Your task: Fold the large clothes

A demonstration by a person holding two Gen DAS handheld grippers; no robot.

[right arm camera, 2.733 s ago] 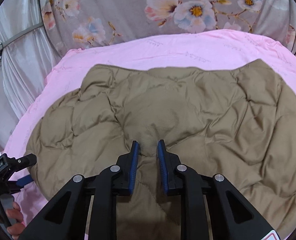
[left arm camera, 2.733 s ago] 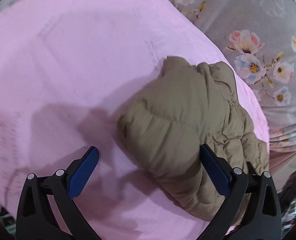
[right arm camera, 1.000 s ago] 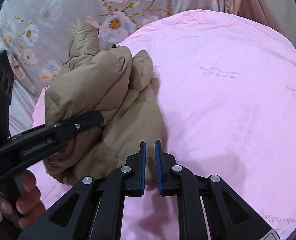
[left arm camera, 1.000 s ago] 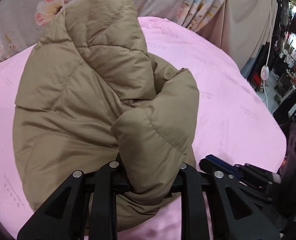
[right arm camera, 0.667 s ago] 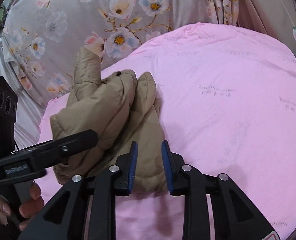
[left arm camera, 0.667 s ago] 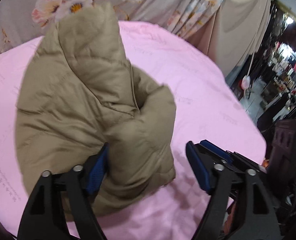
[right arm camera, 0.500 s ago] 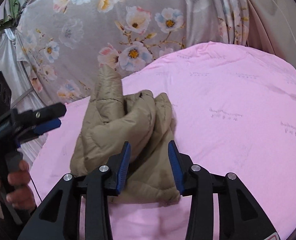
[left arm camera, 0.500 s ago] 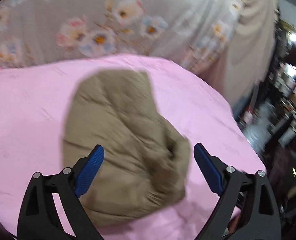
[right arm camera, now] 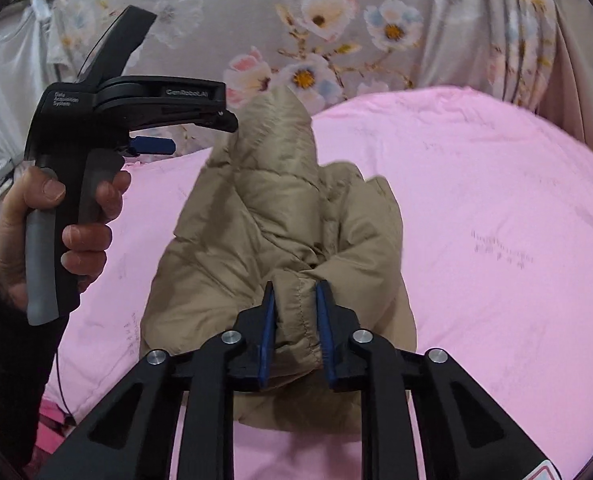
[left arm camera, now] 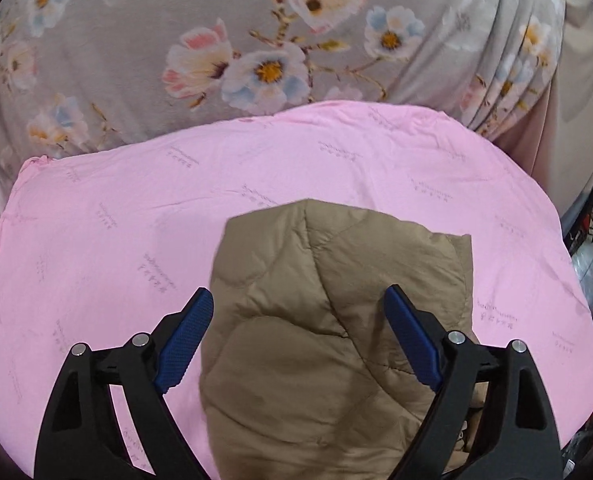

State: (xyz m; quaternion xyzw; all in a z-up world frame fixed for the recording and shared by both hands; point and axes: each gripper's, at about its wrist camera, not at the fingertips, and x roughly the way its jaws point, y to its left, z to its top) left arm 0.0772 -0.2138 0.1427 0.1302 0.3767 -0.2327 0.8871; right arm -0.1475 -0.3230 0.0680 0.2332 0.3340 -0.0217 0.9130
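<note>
A tan quilted puffer jacket [left arm camera: 328,340] lies bunched on a pink bedsheet [left arm camera: 136,220]. In the left wrist view my left gripper [left arm camera: 298,316] is wide open and empty, held above the jacket. In the right wrist view the jacket [right arm camera: 272,216] is a crumpled heap with one part sticking up. My right gripper [right arm camera: 295,312] is shut on a stitched edge of the jacket, which fills the gap between its blue pads. The left gripper [right arm camera: 152,144] shows at the upper left of that view, held in a hand, off the jacket.
A grey floral curtain [left arm camera: 256,40] hangs behind the bed. The pink sheet's far edge [left arm camera: 336,108] meets it. A dark room with furniture and a cable lies past the bed's right edge [left arm camera: 592,248]. Silvery fabric [right arm camera: 0,100] hangs at the left.
My left gripper let go of the jacket, opened wide and lifted away. My right gripper opened, then closed on a stitched edge of the jacket. The jacket slumped lower on the sheet.
</note>
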